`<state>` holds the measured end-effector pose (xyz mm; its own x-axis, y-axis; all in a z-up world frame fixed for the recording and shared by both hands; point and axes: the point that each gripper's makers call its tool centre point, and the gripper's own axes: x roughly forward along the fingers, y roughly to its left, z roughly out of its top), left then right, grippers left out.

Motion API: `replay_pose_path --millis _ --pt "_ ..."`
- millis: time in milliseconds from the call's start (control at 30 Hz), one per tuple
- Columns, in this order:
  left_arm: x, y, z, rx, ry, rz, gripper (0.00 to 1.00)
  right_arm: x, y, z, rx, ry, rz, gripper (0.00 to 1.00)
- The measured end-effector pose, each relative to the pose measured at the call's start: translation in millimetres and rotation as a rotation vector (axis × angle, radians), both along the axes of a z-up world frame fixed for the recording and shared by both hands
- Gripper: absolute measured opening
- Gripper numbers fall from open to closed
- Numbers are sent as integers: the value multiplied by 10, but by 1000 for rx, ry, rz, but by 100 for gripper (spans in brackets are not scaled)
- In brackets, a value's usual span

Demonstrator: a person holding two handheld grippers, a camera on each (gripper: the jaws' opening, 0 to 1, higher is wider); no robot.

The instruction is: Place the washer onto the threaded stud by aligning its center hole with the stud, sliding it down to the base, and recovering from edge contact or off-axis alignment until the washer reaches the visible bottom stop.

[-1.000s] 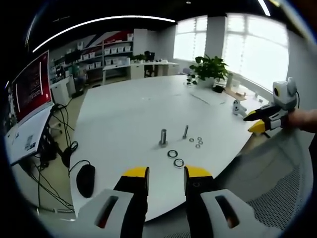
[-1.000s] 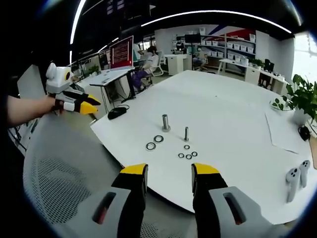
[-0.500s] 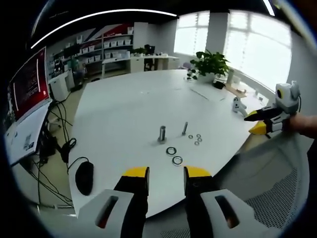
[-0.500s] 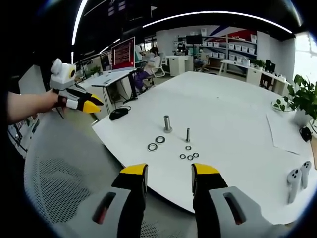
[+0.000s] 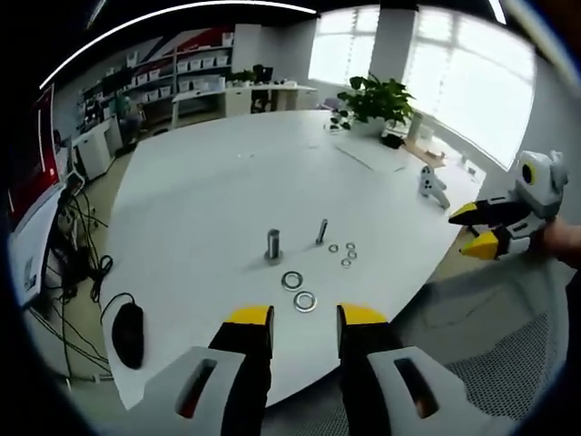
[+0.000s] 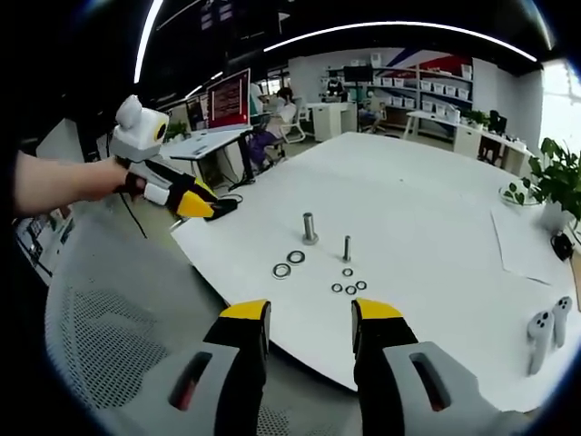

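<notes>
I see a broad white table with a black computer mouse near its edge, its cable trailing off to the floor. A potted plant stands at the far side, and a white game controller lies near the edge. A red-lit monitor sits on a desk behind, with storage shelves along the back wall. A mesh chair is close to me.

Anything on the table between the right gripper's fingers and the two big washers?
No. In the right gripper view, only bare white table lies between the right gripper and the two big washers.
</notes>
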<state>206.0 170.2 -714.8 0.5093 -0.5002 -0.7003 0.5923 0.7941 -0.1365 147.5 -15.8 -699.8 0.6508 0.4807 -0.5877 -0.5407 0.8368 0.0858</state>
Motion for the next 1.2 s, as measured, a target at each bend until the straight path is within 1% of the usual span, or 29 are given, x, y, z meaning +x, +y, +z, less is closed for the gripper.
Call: replay_pose_path --millis 133,367,500,700,767,900,967,1067,1200 --pt "-7 -109 -50 13 6 -28 26 -1 1 -7 2 4 0 38" --pt "40 -229 -227 23 58 -50 26 1 13 -11 1 7 8 38" --pt "78 -285 -348 57 83 -80 26 3 8 -10 4 6 6 38" --pt "135 -365 -511 82 130 -102 26 8 -1 1 9 1 0 38" --pt "144 -392 -586 103 155 -113 27 12 -6 6 11 -1 -3 38" --pt "174 -451 -690 138 181 -142 27 12 -8 3 8 -1 -2 38" --pt "195 -444 -760 167 196 -157 27 13 -11 7 8 -3 -4 38" --pt "231 -447 -831 180 217 -162 27 17 -16 8 9 -4 -7 38" --pt "255 -444 -944 221 245 -180 28 16 -21 7 8 -3 -9 38"
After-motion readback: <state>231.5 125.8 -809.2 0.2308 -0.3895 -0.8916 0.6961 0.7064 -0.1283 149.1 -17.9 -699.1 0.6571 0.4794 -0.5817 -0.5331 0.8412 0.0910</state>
